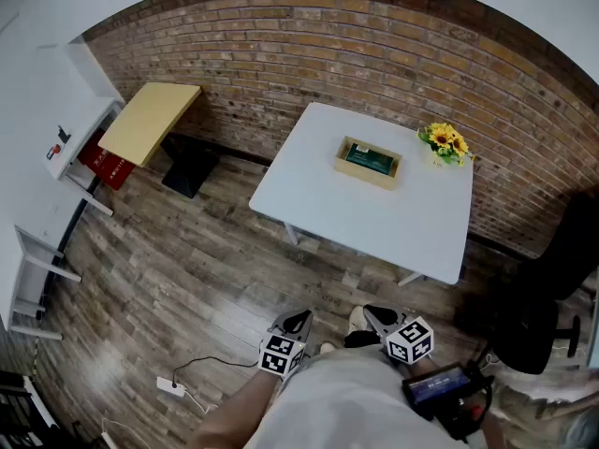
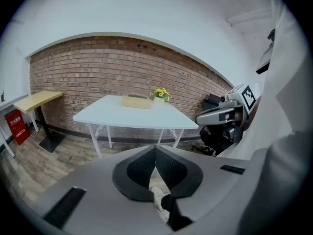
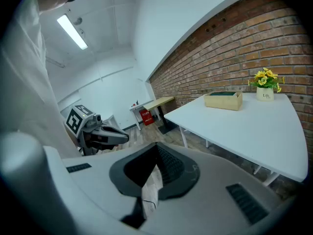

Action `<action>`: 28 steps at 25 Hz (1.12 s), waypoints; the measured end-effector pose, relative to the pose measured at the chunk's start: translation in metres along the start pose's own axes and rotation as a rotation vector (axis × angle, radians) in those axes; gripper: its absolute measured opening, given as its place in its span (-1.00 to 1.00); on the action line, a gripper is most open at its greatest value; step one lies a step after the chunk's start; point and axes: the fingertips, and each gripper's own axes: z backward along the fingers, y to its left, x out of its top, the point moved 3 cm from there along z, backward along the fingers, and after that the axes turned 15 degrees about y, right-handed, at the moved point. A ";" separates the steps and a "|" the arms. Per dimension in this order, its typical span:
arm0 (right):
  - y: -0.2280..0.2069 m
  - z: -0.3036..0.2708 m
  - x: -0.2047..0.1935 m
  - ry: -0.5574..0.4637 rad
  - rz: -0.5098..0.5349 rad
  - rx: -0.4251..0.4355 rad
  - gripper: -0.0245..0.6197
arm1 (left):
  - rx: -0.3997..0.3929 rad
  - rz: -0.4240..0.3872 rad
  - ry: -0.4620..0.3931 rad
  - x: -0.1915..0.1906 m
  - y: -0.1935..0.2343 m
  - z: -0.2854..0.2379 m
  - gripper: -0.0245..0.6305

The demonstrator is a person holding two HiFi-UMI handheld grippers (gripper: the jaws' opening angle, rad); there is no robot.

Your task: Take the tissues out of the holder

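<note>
The tissues (image 1: 371,160), a dark green pack, are seen lying in a shallow wooden holder (image 1: 363,176) near the far side of a white table (image 1: 374,227), with a small pot of sunflowers (image 1: 445,142) set just beside it to the right. The holder's long side is laid across the line of approach, roughly along the brick wall behind.

Both tools are held close to the person's body, well apart from the table, with bare wooden floor (image 1: 187,279) between. The holder lies ahead and above the jaws of each, so a walk forward is judged to be needed first. The right gripper (image 1: 377,316) is lined up more directly with the holder and is judged slightly nearer; the left gripper (image 1: 299,319) is set off to the left.

In each gripper view the jaws are shown clenched together at the tips, with nothing grasped between them.

From the head view the pack is seen from above inside the holder. In the left gripper view mostly the holder's side wall is shown
</note>
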 end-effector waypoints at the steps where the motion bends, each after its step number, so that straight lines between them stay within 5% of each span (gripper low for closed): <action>1: 0.003 0.002 -0.001 -0.009 -0.001 -0.003 -0.90 | 0.003 0.007 -0.007 -0.004 -0.001 0.004 -0.90; 8: 0.015 0.012 -0.002 -0.100 -0.061 0.004 -0.90 | 0.017 0.025 -0.038 -0.019 -0.006 0.024 -0.90; 28: -0.003 0.027 -0.016 -0.095 -0.098 -0.041 -0.90 | 0.026 -0.022 -0.017 -0.013 -0.022 0.014 -0.90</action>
